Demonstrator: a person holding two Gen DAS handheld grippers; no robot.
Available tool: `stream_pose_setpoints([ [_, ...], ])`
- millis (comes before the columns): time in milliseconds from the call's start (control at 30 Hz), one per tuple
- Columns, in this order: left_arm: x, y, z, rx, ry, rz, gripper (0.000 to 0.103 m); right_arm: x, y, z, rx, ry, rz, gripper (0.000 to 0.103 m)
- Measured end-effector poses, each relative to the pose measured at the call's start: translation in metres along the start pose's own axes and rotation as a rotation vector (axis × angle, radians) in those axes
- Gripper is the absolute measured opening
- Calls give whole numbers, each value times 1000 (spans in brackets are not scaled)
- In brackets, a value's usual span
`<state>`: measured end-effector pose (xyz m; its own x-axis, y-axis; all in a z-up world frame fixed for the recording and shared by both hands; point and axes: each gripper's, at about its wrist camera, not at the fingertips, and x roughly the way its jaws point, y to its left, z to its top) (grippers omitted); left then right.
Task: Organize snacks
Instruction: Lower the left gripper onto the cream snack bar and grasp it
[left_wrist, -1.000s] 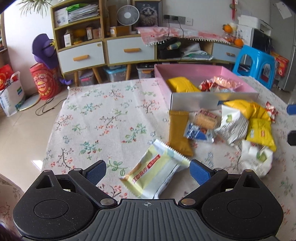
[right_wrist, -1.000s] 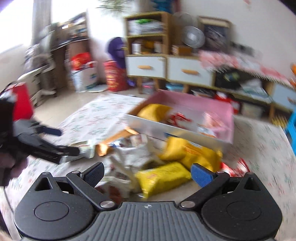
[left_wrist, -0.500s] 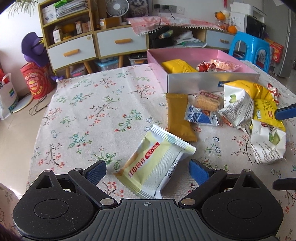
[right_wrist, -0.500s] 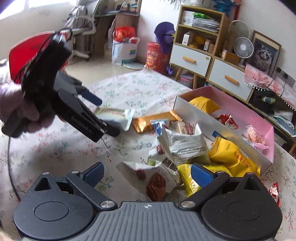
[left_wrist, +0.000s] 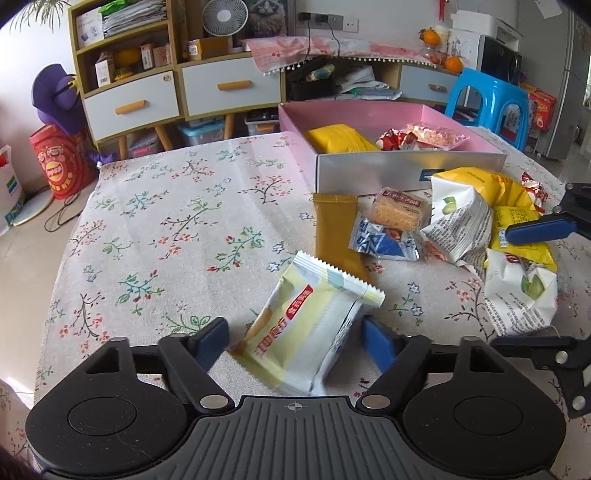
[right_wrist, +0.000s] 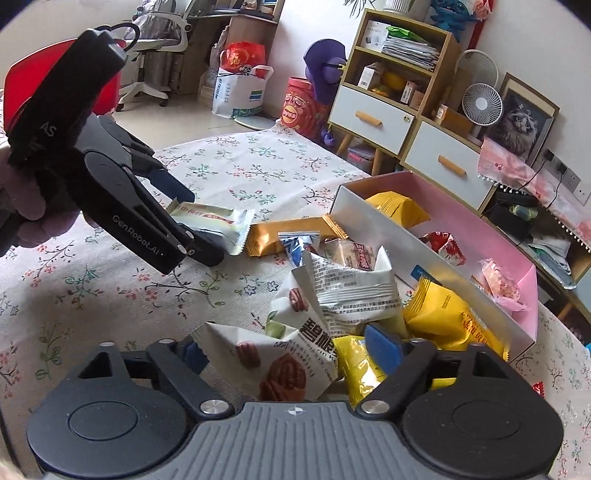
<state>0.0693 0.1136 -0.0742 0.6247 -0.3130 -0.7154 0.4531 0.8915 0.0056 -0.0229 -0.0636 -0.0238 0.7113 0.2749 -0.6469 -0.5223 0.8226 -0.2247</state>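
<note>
Inside pink box (left_wrist: 369, 114), yellow packet (left_wrist: 340, 138), red candies (left_wrist: 397, 139), pink packet (left_wrist: 436, 134)

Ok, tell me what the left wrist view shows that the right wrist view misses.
Only the left wrist view: the blue stool and the oranges behind the box.
Only the right wrist view: the person's hand holding the left claw, plus the office chair.
Both: the pink box, the pale yellow packet between the left claw's closing jaws, the brown packet and the white pecan bag.
</note>
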Motion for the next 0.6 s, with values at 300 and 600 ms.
stream_pose_setpoints([
  [300, -1, -6, 3, 2, -4, 11, 62, -6, 9, 1, -53, -5, 19, 47],
  [600, -3, -7, 5, -18, 7, 14, 54, -12, 2, 7, -17, -26, 31, 38],
])
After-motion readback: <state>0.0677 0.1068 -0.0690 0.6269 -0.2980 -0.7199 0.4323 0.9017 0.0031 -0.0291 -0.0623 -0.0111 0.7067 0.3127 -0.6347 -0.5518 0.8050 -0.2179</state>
